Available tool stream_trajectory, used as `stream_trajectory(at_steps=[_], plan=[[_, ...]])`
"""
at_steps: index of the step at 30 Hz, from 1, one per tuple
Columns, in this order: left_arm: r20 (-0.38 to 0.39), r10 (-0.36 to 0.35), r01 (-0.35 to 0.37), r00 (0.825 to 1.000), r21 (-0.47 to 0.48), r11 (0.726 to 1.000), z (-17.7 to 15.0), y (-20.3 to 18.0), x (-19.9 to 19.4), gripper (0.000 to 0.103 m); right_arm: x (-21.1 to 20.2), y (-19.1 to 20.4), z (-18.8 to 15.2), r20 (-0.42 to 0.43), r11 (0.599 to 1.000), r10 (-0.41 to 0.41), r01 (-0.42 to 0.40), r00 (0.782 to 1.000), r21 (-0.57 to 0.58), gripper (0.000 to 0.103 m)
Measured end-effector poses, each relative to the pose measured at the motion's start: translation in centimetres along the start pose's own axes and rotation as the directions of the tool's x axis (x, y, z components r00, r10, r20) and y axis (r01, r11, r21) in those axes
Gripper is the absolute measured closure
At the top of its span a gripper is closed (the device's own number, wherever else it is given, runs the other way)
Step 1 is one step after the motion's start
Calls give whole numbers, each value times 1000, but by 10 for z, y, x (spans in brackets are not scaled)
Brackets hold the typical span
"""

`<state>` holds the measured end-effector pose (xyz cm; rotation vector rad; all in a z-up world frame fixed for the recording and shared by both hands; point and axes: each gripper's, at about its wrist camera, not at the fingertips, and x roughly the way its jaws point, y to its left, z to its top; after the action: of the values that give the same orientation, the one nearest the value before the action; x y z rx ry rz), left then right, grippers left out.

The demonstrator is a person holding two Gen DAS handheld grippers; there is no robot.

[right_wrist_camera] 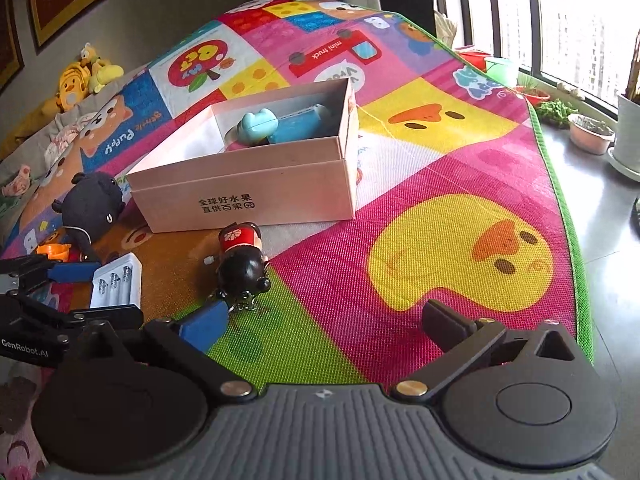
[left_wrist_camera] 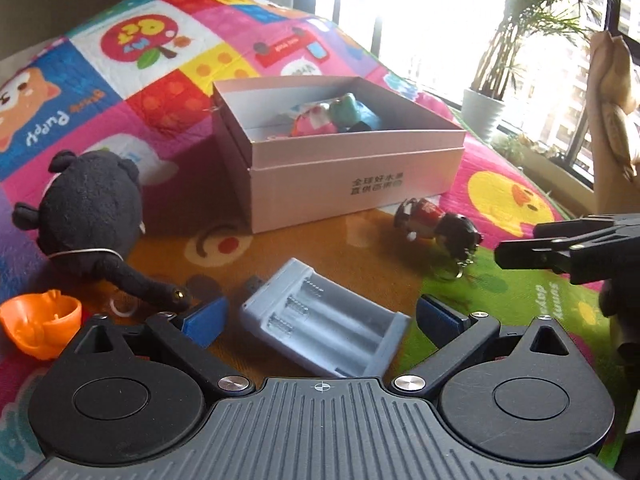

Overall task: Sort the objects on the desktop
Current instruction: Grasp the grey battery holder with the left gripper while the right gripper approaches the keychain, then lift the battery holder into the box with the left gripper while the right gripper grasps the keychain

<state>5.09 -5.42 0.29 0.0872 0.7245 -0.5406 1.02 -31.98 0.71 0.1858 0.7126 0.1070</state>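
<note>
A grey-blue battery charger (left_wrist_camera: 320, 328) (right_wrist_camera: 118, 286) lies on the play mat between the blue pads of my left gripper (left_wrist_camera: 320, 318), whose jaws stand wide and do not press on it. My right gripper (right_wrist_camera: 326, 324) is open over the mat with nothing between its fingers. A little doll keychain (right_wrist_camera: 242, 260) (left_wrist_camera: 436, 226) with a red body and black head lies just beyond its left finger. Behind stands an open pink box (left_wrist_camera: 352, 184) (right_wrist_camera: 248, 200) holding pink, green and blue toys. A black plush (left_wrist_camera: 92, 216) and an orange half-shell (left_wrist_camera: 40, 324) lie at the left.
The colourful play mat (right_wrist_camera: 440, 200) ends at a green edge with grey floor (right_wrist_camera: 600, 240) on the right. Potted plants (right_wrist_camera: 592, 132) line the window. Yellow plush toys (right_wrist_camera: 80, 76) sit by the far wall. A small white ring (left_wrist_camera: 122, 308) lies near the plush's tail.
</note>
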Motion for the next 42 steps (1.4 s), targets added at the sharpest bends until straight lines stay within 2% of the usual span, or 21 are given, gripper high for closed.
stream_trajectory(at_steps=[2, 5, 6, 8, 11, 15, 20, 22, 23, 25, 29, 32, 34, 35, 36, 38, 40, 42], plan=[[-17, -64, 64, 998, 18, 998, -5, -10, -5, 0, 0, -1, 0, 4, 1000, -1, 1, 1000, 10, 0], [-33, -137, 140, 990, 99, 985, -18, -34, -15, 0, 0, 0, 0, 4, 1000, -5, 5, 1000, 8, 0], [-24, -123, 125, 992, 126, 984, -20, -42, -18, 0, 0, 0, 0, 4, 1000, -6, 6, 1000, 8, 0], [0, -36, 35, 999, 141, 989, -20, -52, -19, 0, 0, 0, 0, 6, 1000, -8, 8, 1000, 12, 0], [17, 57, -58, 998, 97, 994, -15, -54, -11, 0, 0, 0, 0, 6, 1000, -14, 14, 1000, 10, 0], [-34, 98, -96, 995, 53, 994, -9, -52, 6, 0, 0, 1, 0, 7, 1000, -17, 17, 1000, 10, 0], [-29, 109, -107, 994, 60, 992, -7, -54, 12, 0, 0, 2, 0, 10, 1000, -21, 20, 1000, 7, 0], [-26, 114, -112, 993, 68, 991, -8, -55, 11, 2, 0, 8, 0, 20, 999, -19, 19, 1000, -33, 0], [-21, 114, -112, 993, 78, 991, -8, -56, 9, 9, -1, 14, 0, 31, 998, -10, 12, 999, -68, 0], [-12, 118, -116, 993, 95, 989, -10, -58, 4, 8, 0, 30, 2, 51, 988, -6, 14, 999, -155, 1], [-1, 110, -110, 994, 101, 989, -18, -54, -10, 8, 16, 55, 16, -10, 975, 22, -24, 1000, -221, 20], [1, 107, -107, 994, 65, 992, -25, -43, -21, 8, 31, 69, 21, -23, 971, 6, -11, 1000, -240, 25], [5, 113, -114, 994, 31, 993, -26, -33, -27, 8, 39, 76, 22, -38, 964, -7, -4, 999, -267, 33], [7, 119, -119, 993, 17, 993, -26, -28, -28, 8, 44, 78, 23, -67, 961, 1, -19, 998, -278, 45], [11, 127, -128, 992, 6, 992, -25, -24, -30, 8, 42, 80, 24, -61, 959, -2, -16, 998, -284, 50], [26, 141, -141, 990, -11, 990, -21, -18, -34, 8, 39, 83, 26, -92, 949, 16, -44, 996, -311, 67], [54, 143, -142, 988, -16, 990, -14, -15, -40, 9, 25, 82, 31, -76, 945, 31, -54, 997, -322, 67], [96, 149, -149, 984, -5, 989, -3, -15, -47, 9, -1, 80, 44, 3, 938, 44, -41, 999, -343, 67]])
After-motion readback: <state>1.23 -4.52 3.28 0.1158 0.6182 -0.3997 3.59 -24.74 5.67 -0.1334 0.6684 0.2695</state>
